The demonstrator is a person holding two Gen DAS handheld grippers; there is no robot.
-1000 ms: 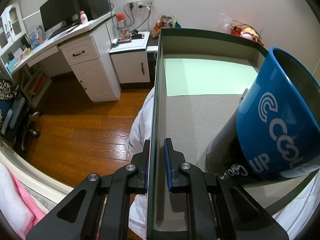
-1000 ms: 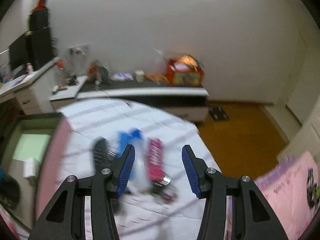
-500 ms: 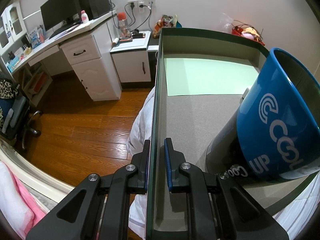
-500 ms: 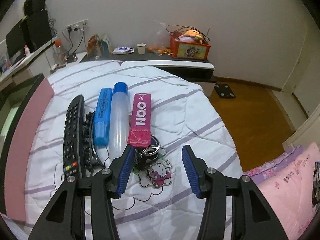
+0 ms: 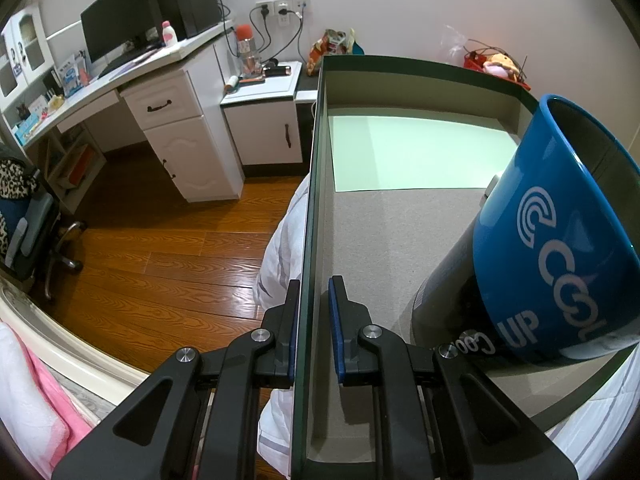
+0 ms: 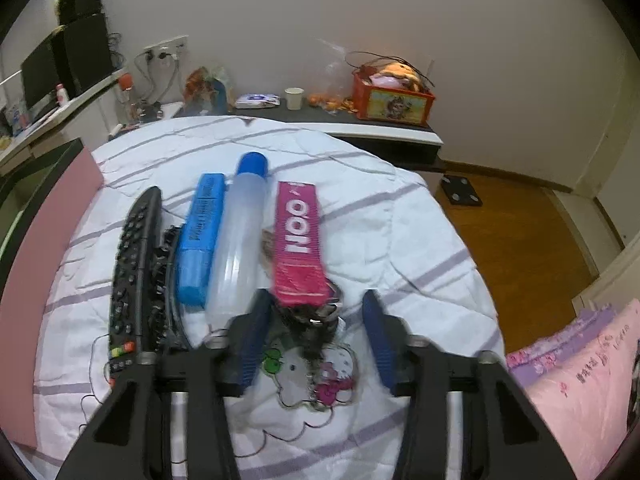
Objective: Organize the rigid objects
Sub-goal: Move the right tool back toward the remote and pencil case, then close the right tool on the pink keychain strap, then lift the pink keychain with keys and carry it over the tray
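My left gripper [image 5: 313,312] is shut on the left wall of a dark green box [image 5: 310,208]; a blue mug [image 5: 560,232] leans on a dark bottle [image 5: 444,300] inside it. My right gripper [image 6: 314,320] is open low over the bed. A pink key strap [image 6: 299,240] with a key ring and Hello Kitty charm [image 6: 316,364] lies between its jaws. Left of it lie a clear bottle with blue cap [image 6: 240,240], a blue box [image 6: 202,236], a black comb [image 6: 162,276] and a black remote [image 6: 130,276].
A pale green sheet [image 5: 416,152] lies on the box floor. The box's pink outer side [image 6: 44,260] borders the bed at left. A white desk and cabinets [image 5: 180,120] stand beyond wood floor. A pink pillow [image 6: 580,392] lies at right.
My right gripper has swung down and forward toward the row of objects, closing in over the key strap. The left gripper, box and mug have not moved.
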